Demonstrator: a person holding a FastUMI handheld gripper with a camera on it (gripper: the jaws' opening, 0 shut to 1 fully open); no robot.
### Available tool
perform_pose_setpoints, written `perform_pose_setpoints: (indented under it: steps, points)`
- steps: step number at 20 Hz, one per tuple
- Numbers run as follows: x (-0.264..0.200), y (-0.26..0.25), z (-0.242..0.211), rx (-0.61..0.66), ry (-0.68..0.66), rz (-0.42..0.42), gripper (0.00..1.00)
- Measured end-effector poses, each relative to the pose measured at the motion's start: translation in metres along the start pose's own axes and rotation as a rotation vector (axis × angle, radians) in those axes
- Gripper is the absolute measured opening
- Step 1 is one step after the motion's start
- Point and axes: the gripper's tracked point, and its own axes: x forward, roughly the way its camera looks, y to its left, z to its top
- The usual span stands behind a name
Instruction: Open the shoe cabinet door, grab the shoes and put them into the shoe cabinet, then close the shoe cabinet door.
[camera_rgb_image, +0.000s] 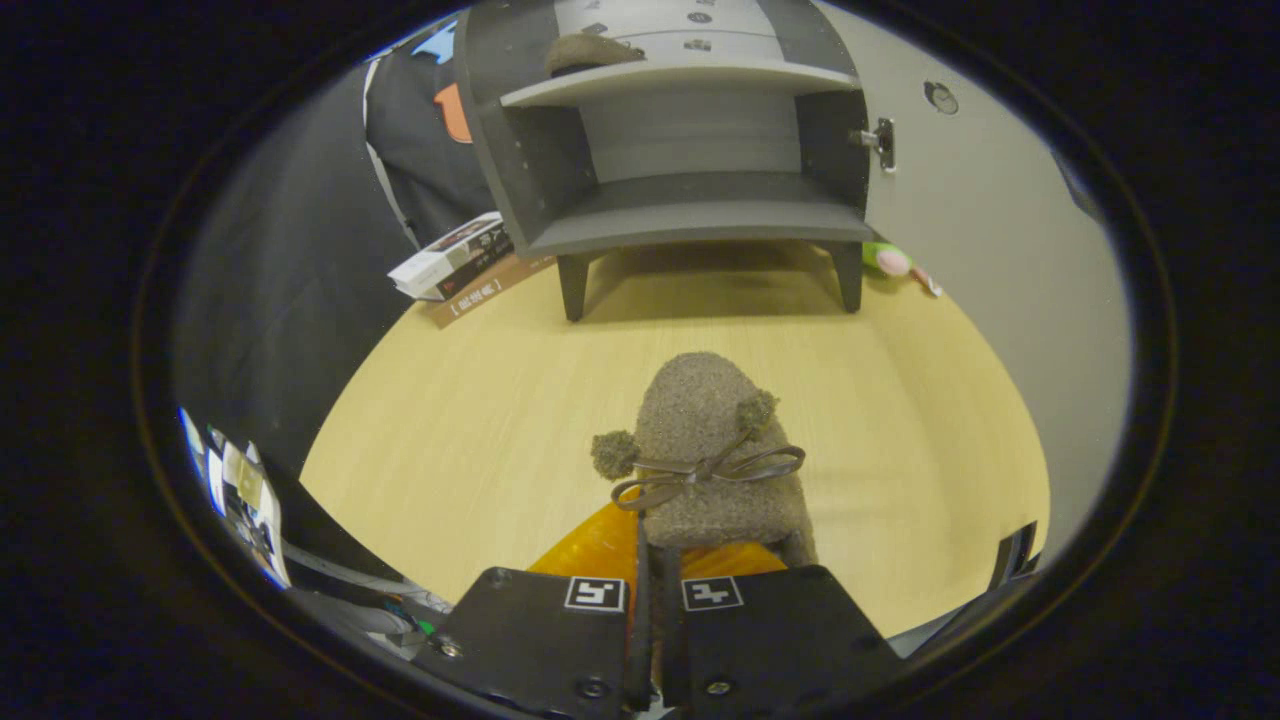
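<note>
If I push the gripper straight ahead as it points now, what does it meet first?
The gripper is shut on the shoe. Straight ahead lies bare tabletop, then probably the open cabinet's bottom shelf; depth is unclear.

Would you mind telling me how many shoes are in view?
2: one shoe gripped in the closed tool above the table; another on the open cabinet's upper shelf. More could be hidden.

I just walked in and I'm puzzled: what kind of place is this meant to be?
Likely a mock-up home corner in a test booth: a small open shoe cabinet stands on a wooden tabletop, a brown shoe is clamped in a handheld gripper, and black cloth hangs behind.
</note>
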Motion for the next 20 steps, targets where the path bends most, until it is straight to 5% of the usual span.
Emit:
perform_pose_setpoints:
  steps: [12, 20]
  points:
    - [-0.117, 0.025, 0.152, -0.078, -0.360, -0.031, 0.08]
    - [-0.132, 0.020, 0.277, -0.106, -0.528, -0.034, 0.08]
